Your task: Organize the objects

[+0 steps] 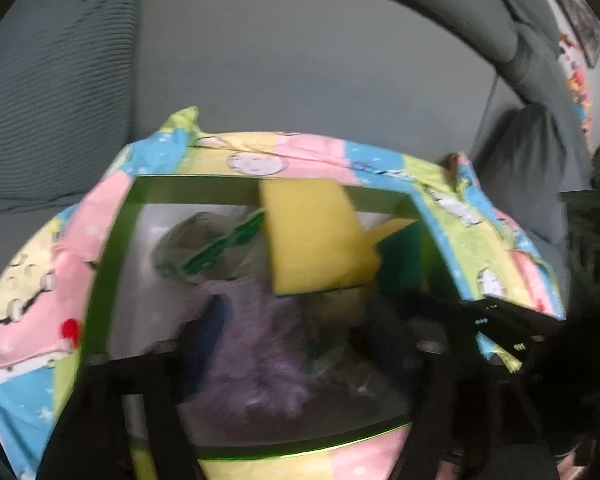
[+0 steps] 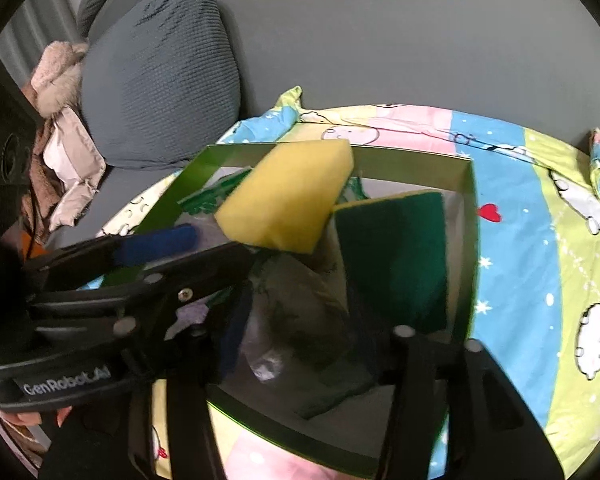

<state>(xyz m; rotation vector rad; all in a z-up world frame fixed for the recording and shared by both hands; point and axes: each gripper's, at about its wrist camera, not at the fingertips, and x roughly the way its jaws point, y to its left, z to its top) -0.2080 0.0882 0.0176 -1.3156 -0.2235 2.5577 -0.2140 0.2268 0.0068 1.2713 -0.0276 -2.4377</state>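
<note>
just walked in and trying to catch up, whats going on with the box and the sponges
A person with tongs in each hand is packing cleaning items into a green-rimmed box on a cartoon blanket. A yellow sponge hangs tilted over the box at the tip of the left tongs, which look open, so it may be dropping. The right tongs hover open and empty. A green-backed sponge is already inside.
</note>
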